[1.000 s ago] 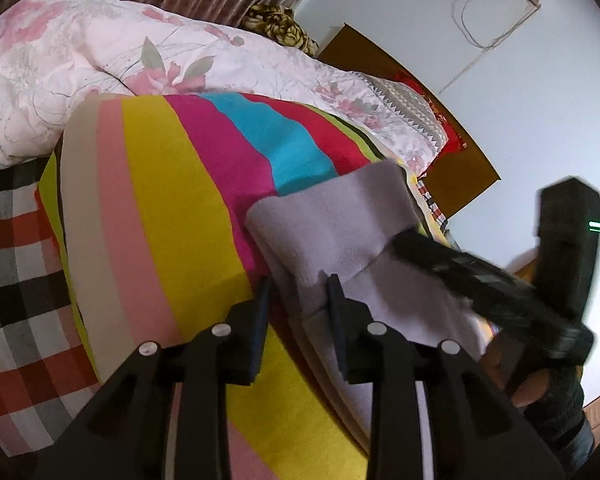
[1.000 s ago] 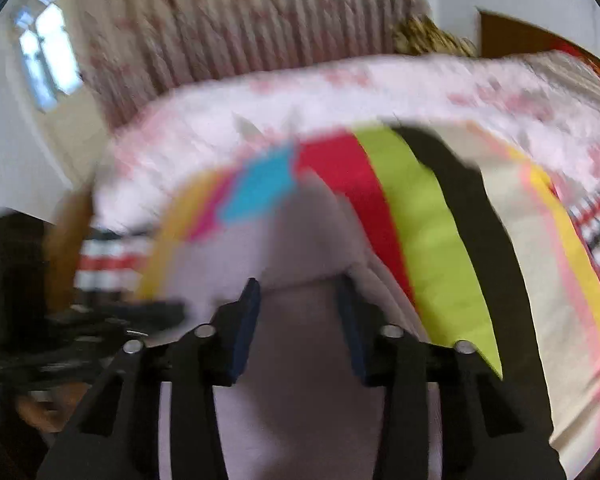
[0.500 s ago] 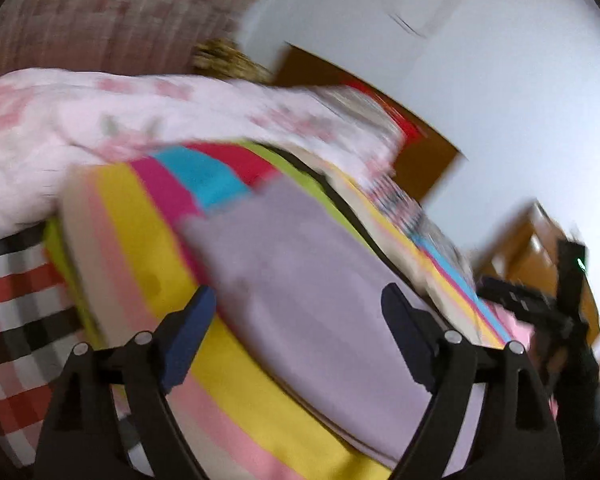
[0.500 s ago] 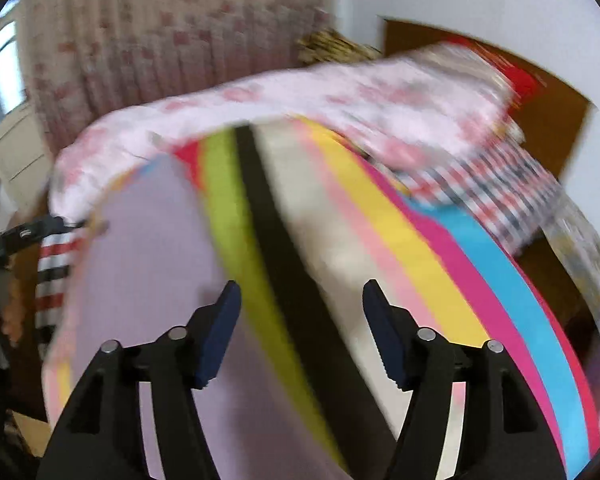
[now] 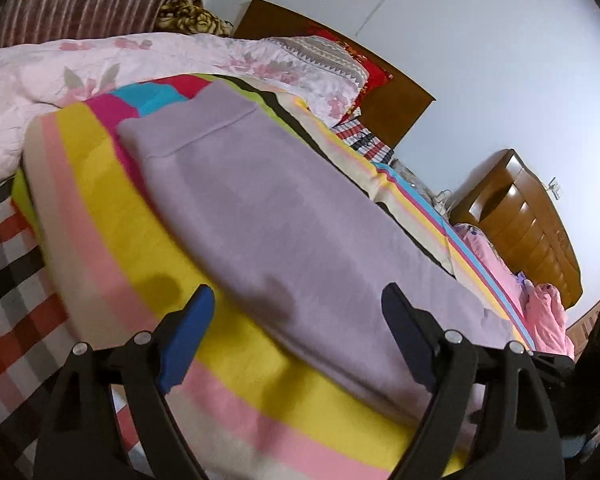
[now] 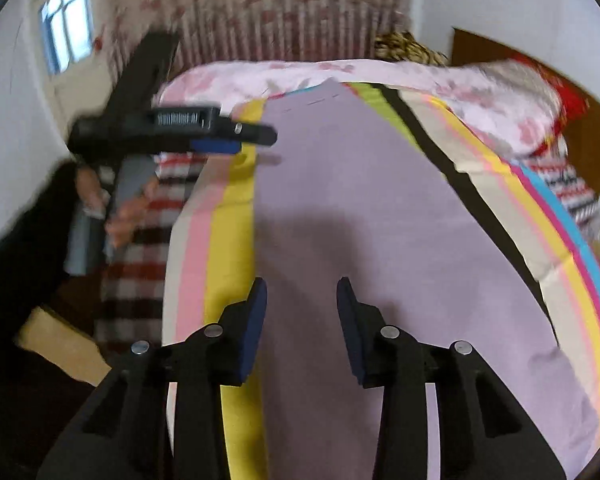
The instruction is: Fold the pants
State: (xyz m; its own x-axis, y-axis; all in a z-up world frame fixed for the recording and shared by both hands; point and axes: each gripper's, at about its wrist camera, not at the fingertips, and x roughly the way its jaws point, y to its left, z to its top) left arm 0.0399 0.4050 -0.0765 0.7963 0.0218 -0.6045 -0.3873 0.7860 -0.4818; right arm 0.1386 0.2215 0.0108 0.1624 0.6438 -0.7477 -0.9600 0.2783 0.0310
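The lilac pants (image 5: 284, 216) lie flat as a long folded strip on a rainbow-striped blanket (image 5: 112, 216); they also show in the right wrist view (image 6: 364, 208). My left gripper (image 5: 298, 320) is open and empty, just above the pants' near edge. My right gripper (image 6: 302, 312) is open and empty, hovering over the near end of the pants. The left gripper also appears in the right wrist view (image 6: 220, 140), at the pants' left side, held by a hand.
A pink floral quilt (image 5: 100, 64) is bunched at the far end of the bed. A checked sheet (image 5: 8, 280) lies beside the blanket. A wooden headboard (image 5: 380, 92) and dresser (image 5: 528, 224) stand by the wall. Curtains (image 6: 292, 12) hang behind.
Both grippers were shut on the pants' cloth a second ago; both have let go, opened and drawn back. The pants now lie flat.
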